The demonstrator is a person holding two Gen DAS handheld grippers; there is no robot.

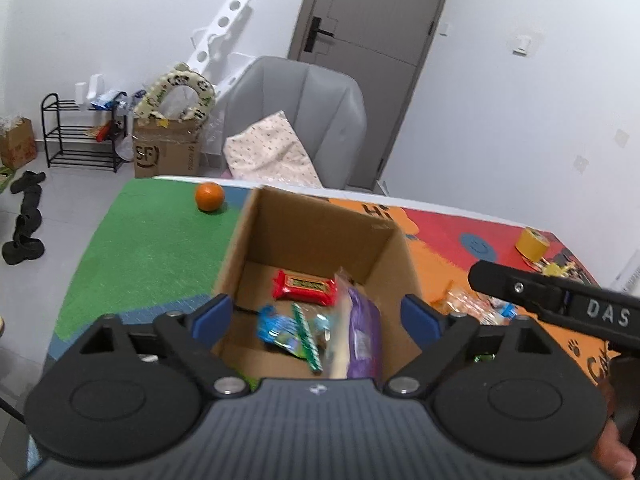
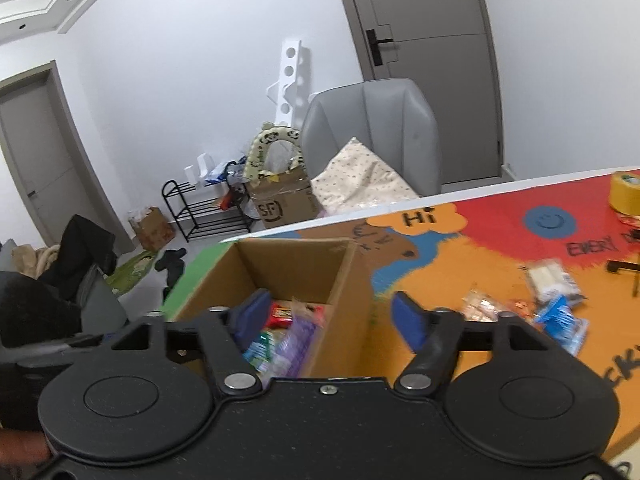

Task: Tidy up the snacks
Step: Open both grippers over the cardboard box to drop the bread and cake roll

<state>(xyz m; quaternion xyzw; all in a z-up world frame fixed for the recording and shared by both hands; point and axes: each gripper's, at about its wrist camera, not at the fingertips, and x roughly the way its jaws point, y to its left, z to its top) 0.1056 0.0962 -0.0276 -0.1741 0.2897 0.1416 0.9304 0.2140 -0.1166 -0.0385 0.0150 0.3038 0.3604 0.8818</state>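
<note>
Left gripper (image 1: 316, 314) and right gripper (image 2: 332, 320), fingers spread and grasping nothing, poised over the open cardboard box (image 1: 320, 228) on the bench (image 1: 152, 248), red, blue and purple snack packets (image 1: 305, 287) inside, others (image 2: 556, 312) loose on the bench at its right.

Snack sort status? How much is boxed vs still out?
Done: red bar, blue packet and purple packet lie in the box. In hand: nothing; left hand-held gripper and right hand-held gripper are both open. Left: several loose snacks on the mat.
</note>
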